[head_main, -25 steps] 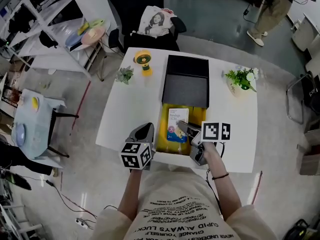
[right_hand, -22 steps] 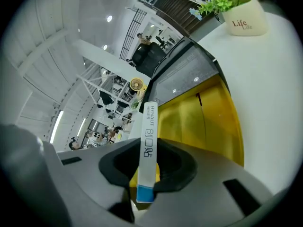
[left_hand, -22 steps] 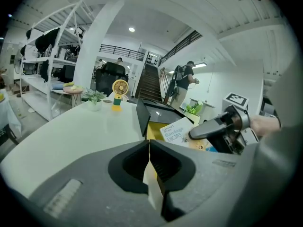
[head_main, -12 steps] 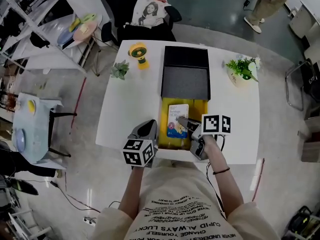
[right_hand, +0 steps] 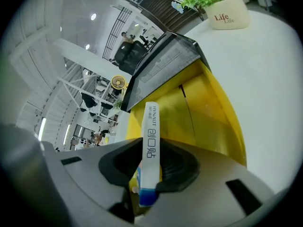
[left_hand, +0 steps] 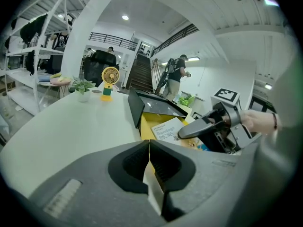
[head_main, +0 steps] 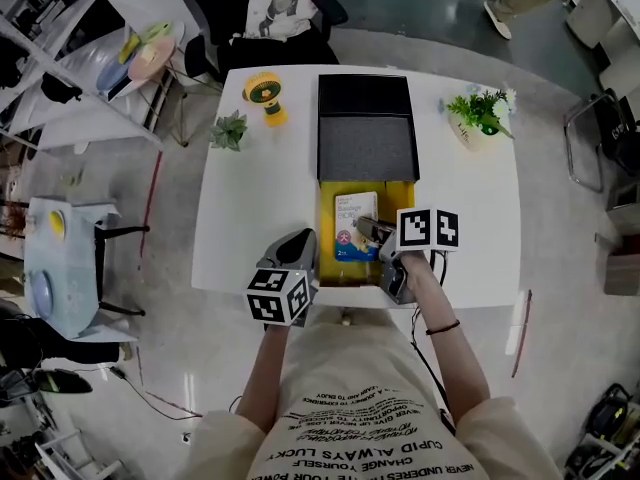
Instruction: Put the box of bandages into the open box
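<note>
Gripping the bandage box (head_main: pixel 357 223) on edge, right gripper (head_main: pixel 368 231) sits just above the open box (head_main: pixel 401 198) floor at head view centre, long axis pointing up-frame. Left gripper (left_hand: pixel 148 148), clenched, apparently pinches the box's left wall.

Right tool (head_main: pixel 366 231) tilted down, jaws clamped on bandage box (head_main: pixel 354 220); left tool (head_main: pixel 300 243) tilted down, jaws together.

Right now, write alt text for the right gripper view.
The right tongs clamp the bandage box edge-on against the yellow inside of the open box. Its black lid stands behind; a potted plant sits beyond.
</note>
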